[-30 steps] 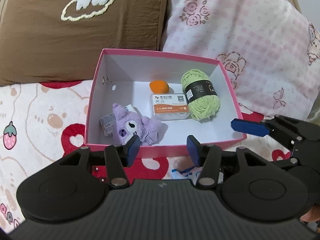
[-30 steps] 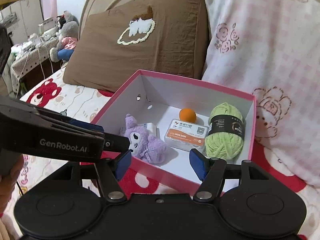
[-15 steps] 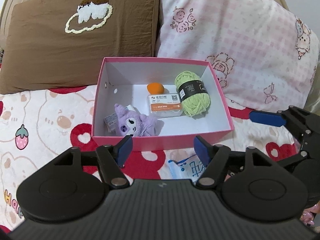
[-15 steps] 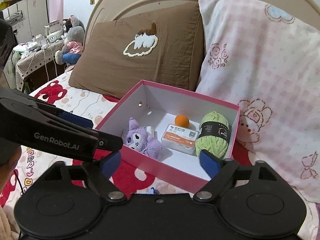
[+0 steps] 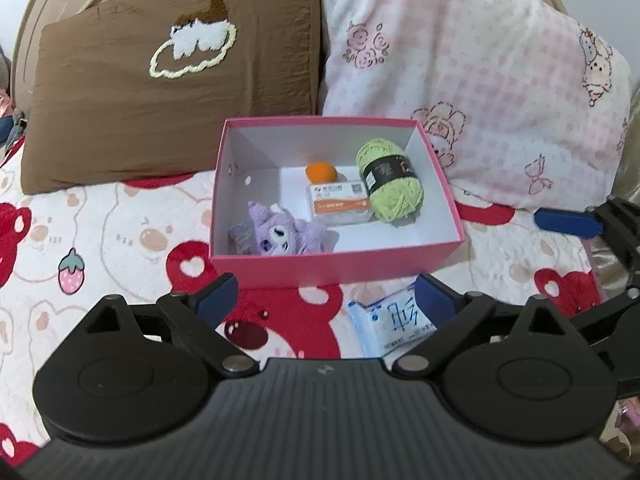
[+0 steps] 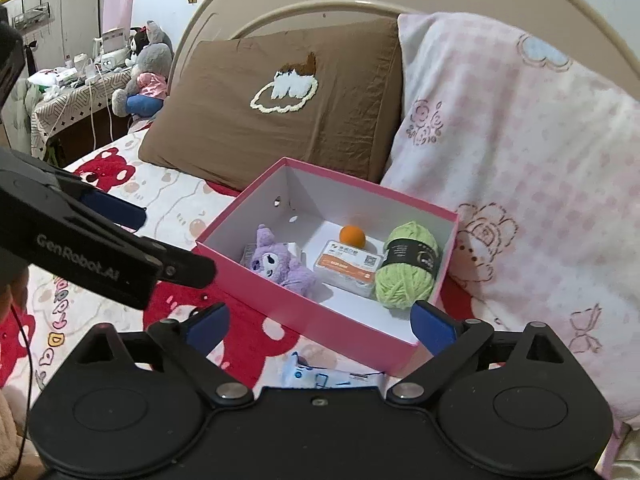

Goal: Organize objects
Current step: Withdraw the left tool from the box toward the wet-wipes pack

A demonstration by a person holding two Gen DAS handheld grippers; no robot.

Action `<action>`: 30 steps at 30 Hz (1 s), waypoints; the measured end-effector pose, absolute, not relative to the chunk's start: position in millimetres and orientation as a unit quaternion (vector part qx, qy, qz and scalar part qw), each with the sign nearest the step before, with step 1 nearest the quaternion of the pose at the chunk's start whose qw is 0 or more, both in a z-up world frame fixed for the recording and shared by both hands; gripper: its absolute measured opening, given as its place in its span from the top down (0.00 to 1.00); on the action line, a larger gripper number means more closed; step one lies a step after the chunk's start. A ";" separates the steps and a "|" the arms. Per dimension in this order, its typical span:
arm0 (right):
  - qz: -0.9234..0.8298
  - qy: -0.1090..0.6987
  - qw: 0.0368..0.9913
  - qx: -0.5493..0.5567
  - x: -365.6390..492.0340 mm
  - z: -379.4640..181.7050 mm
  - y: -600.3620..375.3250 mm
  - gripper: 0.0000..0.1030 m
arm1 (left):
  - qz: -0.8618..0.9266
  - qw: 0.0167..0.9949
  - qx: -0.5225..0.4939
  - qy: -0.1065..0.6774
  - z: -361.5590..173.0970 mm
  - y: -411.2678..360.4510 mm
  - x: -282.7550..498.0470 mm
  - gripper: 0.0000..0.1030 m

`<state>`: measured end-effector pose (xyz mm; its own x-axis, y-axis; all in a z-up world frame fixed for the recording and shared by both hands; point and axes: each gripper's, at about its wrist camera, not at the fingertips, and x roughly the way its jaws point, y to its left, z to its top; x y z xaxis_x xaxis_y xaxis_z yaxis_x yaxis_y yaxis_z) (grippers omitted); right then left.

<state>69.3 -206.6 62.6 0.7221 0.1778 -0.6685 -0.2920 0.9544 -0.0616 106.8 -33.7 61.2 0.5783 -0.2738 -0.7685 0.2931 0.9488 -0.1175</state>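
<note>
A pink box (image 5: pixel 344 260) (image 6: pixel 328 326) with white inside stands on the bed. In it lie a purple plush toy (image 5: pixel 280 234) (image 6: pixel 280 264), an orange ball (image 5: pixel 321 172) (image 6: pixel 352 236), a white and orange packet box (image 5: pixel 340 204) (image 6: pixel 348 266) and a green yarn skein (image 5: pixel 390 180) (image 6: pixel 408 270). A blue and white packet (image 5: pixel 394 322) (image 6: pixel 320 376) lies on the blanket in front of the box. My left gripper (image 5: pixel 326 300) and right gripper (image 6: pixel 320 324) hover before the box, jaws opening, nothing between them.
A brown pillow (image 5: pixel 168 80) and a pink checked pillow (image 5: pixel 480 80) lean on the headboard behind the box. The bear-print blanket (image 5: pixel 100 240) covers the bed. A side table (image 6: pixel 72 96) with clutter and a plush toy stands far left.
Both grippers have drawn back and up from the box, which now looks smaller. Both pairs of jaws have spread wider. The blue and white packet has come into view.
</note>
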 end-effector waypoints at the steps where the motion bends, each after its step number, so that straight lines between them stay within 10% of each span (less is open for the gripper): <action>1: 0.128 0.347 0.926 -0.083 65.7 63.3 -207.2 0.04 | -0.159 0.887 0.008 0.433 60.4 -32.7 105.2 0.07; 30: 0.120 0.397 0.904 -0.103 21.5 7.7 -220.7 0.04 | -0.188 0.850 -0.012 0.492 -8.1 -65.0 91.1 0.07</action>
<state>21.5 -220.7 7.7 0.6555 0.1344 -0.7432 -0.2988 0.9499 -0.0917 91.1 -65.0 -8.1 0.4442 -0.3314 -0.8323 0.3074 0.9290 -0.2059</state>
